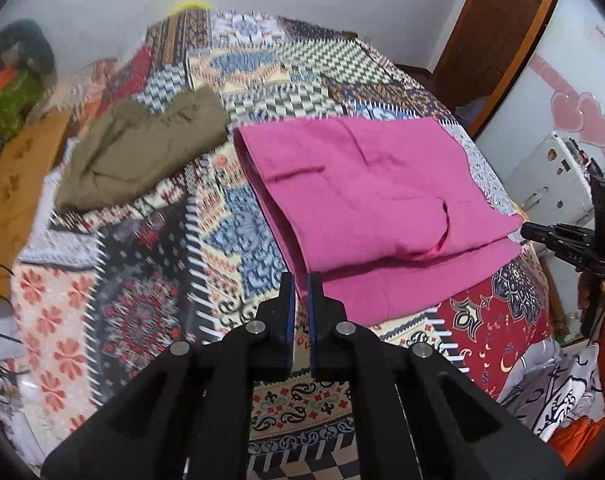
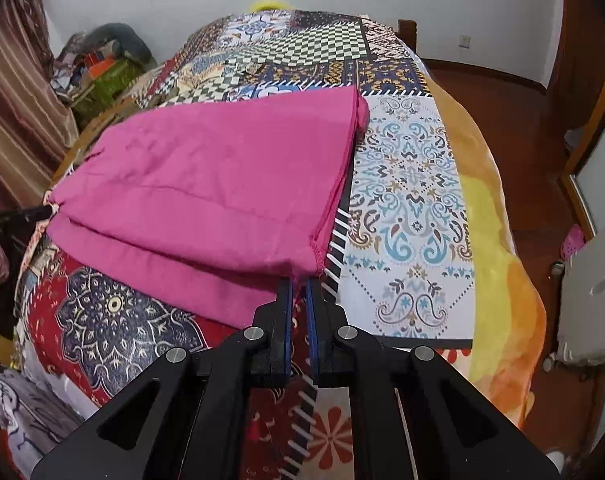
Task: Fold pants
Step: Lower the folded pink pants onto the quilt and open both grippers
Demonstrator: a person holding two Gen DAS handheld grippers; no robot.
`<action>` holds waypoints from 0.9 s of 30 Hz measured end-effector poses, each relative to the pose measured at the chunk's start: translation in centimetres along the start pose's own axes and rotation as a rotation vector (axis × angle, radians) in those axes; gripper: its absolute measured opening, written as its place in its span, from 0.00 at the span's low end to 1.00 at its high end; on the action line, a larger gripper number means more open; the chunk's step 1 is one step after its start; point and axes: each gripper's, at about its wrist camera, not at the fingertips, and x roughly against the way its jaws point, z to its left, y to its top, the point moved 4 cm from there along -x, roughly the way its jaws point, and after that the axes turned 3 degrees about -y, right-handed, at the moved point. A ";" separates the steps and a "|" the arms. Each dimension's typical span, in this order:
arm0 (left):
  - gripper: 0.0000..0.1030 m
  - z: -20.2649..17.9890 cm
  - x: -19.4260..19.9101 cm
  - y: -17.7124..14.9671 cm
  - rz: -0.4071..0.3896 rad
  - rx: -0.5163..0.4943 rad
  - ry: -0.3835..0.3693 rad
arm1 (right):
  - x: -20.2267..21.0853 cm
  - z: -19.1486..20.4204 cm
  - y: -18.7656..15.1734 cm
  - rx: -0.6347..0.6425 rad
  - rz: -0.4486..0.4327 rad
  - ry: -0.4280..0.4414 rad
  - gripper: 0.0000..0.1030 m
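Pants point(image 2: 206, 184), pink, are lying folded in layers on the patterned bedspread point(image 2: 406, 208); they are looking light, soft and floppy, best pinched at corners or hems. Left gripper point(image 1: 300, 280) and right gripper point(image 2: 298, 284) are each nearly closed at a near corner, though whether cloth is pinched is unclear. Only the left view is showing olive pants point(image 1: 142, 148) beside them.

- No text, label or number reads with certainty in either view.
- The right tool point(image 1: 542, 236), seen from the left wrist, bears faint embossed marks, possibly "DAS", too small to confirm.
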 end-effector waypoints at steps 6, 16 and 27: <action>0.10 -2.0 2.0 2.0 -0.052 -0.061 0.004 | 2.1 0.8 1.3 0.032 -0.066 -0.018 0.23; 0.32 -6.6 0.8 3.4 -0.027 -0.192 -0.032 | 4.2 5.3 4.1 0.146 -0.165 0.042 0.25; 0.59 -9.1 -3.0 2.2 0.096 -0.293 -0.051 | 1.9 9.5 4.2 0.224 -0.124 0.134 0.25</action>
